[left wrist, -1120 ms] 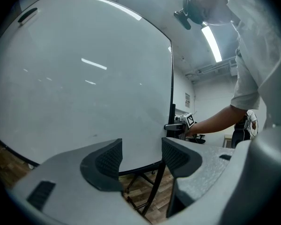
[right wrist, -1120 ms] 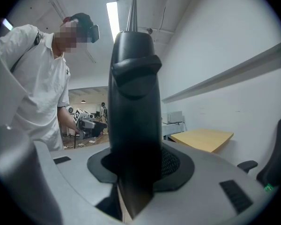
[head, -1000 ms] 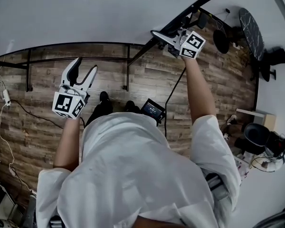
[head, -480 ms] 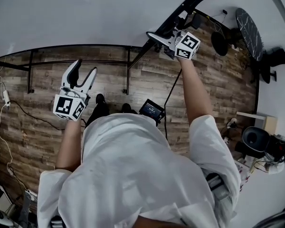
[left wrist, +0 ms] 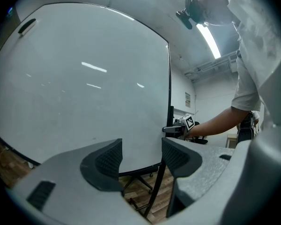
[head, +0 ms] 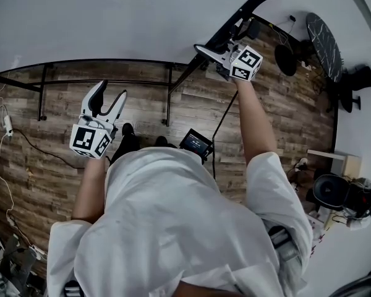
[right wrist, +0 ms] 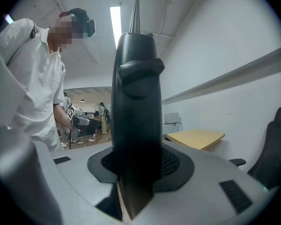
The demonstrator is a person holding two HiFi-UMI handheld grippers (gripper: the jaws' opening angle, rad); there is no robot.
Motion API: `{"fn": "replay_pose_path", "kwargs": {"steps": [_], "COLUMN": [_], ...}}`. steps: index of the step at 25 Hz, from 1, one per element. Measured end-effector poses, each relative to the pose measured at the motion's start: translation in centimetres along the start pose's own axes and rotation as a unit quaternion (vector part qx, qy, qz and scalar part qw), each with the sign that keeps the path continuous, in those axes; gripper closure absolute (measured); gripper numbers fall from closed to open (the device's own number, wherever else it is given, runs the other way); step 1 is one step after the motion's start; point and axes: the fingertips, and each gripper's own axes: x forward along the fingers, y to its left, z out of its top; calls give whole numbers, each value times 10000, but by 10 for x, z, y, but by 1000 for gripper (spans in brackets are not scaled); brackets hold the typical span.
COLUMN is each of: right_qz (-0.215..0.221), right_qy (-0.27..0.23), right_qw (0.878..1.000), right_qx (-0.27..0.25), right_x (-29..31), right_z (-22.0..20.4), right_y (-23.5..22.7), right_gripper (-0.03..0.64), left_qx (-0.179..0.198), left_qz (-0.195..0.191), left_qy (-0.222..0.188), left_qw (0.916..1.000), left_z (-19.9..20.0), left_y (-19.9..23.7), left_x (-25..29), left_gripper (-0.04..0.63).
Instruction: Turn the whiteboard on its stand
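A person in a white shirt (head: 167,221) faces the whiteboard (head: 111,17) with a gripper in each hand. The left gripper (head: 109,95) has its jaws wide apart with nothing between them, pointing at the board's face near its lower edge and clear of it. The right gripper (head: 211,51) is clamped on the black frame (right wrist: 136,93) at the board's side edge. The board, a broad, blank white panel in a thin dark frame, is carried on a black stand (head: 167,91) on the wooden floor (head: 43,153). It looks stiff, bulky and probably weighty to swing. Its glossy face would offer little purchase, so the frame edge seems the sensible hold.
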Motion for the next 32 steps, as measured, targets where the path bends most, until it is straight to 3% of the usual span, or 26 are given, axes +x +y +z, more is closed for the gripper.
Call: {"fn": "replay_pose_path", "kwargs": {"steps": [23,32], "right_qz": [23,47], "right_qy": [-60,28], "right_qw": [10000,9999], "right_qx": [-58,-98], "right_x": [-93,-87], "right_z": [-7,-12], "right_y": [-8,-4], "right_gripper": [466,466], "left_qx": [67,-6], "left_qz": [-69,8], "left_qy": [12,4], "left_qw": [10000,10000], "left_z": [3,-7], "left_y": [-80,-72], "left_x": [48,42], "left_gripper": [325,325]}}
